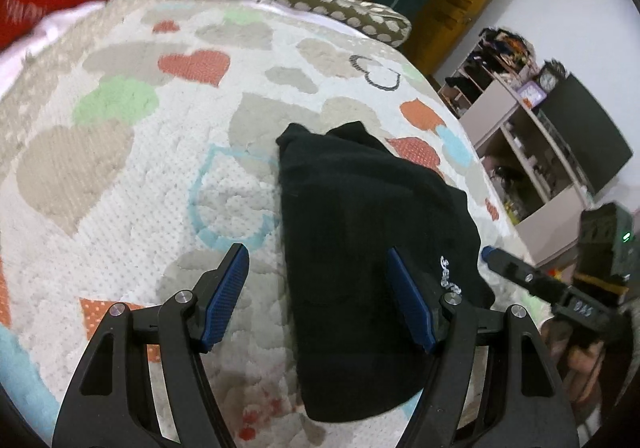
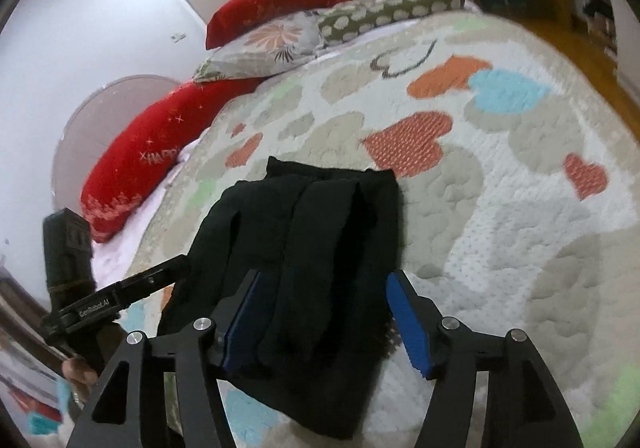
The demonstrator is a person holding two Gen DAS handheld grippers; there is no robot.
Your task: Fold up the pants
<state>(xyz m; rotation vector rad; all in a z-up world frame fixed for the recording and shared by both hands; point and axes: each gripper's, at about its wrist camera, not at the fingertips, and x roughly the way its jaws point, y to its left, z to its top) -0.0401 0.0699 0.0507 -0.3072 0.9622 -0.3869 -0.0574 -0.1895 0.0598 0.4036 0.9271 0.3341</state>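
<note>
pants (image 1: 360, 248): black, folded into a compact bundle, lying on the heart-print bed cover (image 1: 120, 167), centre of both views | left gripper (image 1: 320, 300): jaws wide apart, holding nothing, right pad over the pants' edge | right gripper (image 2: 324, 324): jaws apart astride the bundle's near end, pads not pressing it

My left gripper (image 1: 318, 298) covers the near edge of the black pants (image 1: 360, 248) — its arms run off the bottom of the frame. The white lettering (image 1: 450, 275) on the cloth is too small to read. The shelf (image 1: 520, 135) clutter blurs together. My left hand (image 2: 76, 372) shows only partly — cut off low at the left edge.
</note>
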